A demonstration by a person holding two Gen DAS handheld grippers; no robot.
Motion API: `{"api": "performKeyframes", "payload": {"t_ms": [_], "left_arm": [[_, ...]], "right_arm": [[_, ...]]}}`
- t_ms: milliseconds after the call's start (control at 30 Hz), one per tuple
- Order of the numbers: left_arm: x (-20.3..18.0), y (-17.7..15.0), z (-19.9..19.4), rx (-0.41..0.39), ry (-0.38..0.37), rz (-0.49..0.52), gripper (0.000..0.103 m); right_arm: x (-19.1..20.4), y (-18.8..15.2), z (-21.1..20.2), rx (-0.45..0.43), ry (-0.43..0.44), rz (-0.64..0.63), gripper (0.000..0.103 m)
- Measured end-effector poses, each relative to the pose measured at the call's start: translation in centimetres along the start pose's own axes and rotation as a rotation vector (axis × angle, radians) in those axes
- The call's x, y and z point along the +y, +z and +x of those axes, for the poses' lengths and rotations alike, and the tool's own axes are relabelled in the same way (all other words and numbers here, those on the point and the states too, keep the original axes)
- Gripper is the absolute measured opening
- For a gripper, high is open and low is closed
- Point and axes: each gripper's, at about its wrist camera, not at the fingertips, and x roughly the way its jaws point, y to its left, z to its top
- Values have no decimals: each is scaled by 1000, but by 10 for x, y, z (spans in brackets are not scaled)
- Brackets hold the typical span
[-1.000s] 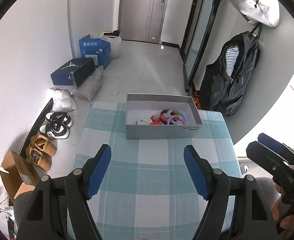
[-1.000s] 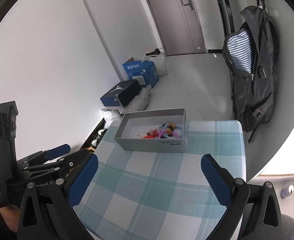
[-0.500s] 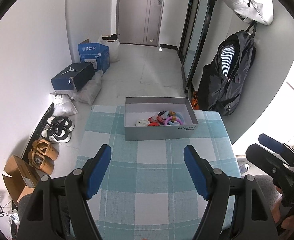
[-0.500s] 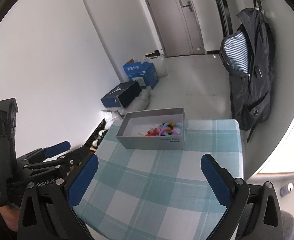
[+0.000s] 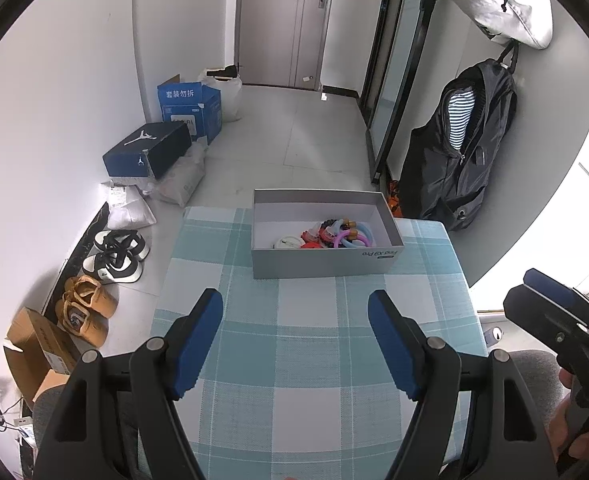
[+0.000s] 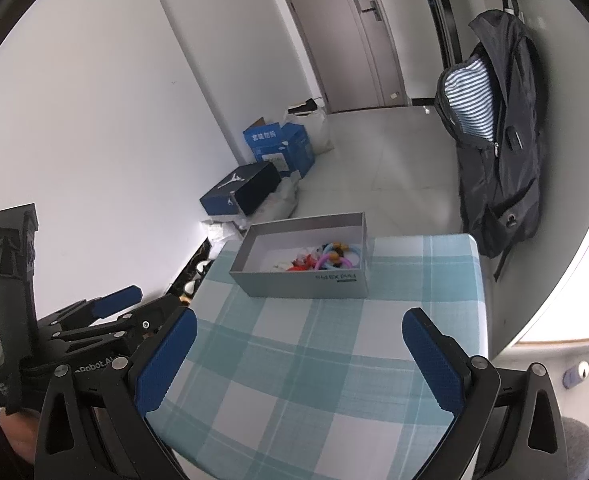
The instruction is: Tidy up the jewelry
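Observation:
A grey open box (image 5: 322, 267) stands at the far side of the checked tablecloth (image 5: 314, 360). Inside it lies a pile of colourful bracelets and rings (image 5: 326, 236). The box also shows in the right wrist view (image 6: 306, 282), with the jewelry (image 6: 322, 258) in its right half. My left gripper (image 5: 296, 344) is open and empty, held above the near part of the table. My right gripper (image 6: 298, 360) is open and empty, well short of the box. Each gripper shows at the edge of the other's view.
The small table stands in a hallway. On the floor to the left lie shoes (image 5: 114, 256), a dark blue shoebox (image 5: 146, 154) and cardboard boxes (image 5: 188, 106). A dark backpack (image 5: 458, 148) hangs on the right wall. The table's right edge (image 5: 466, 300) drops off.
Both grippers have pulled back and up a little, so the box looks farther away. Both stay open and empty.

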Motion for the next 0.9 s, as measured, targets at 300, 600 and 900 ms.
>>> {"api": "performKeyframes", "payload": {"t_ms": [300,600,900], "left_arm": [[-2,-1,3,16,-1,3,71],[-2,0,3,14,-8,0,71],[-2,-1,1,4,-12,-7,71]], "right_arm": [[-1,-1,3,8,6,5,103],[-3,-3,5,17,-1,7,103],[-3,-4,7,20,-1,9,103]]}}
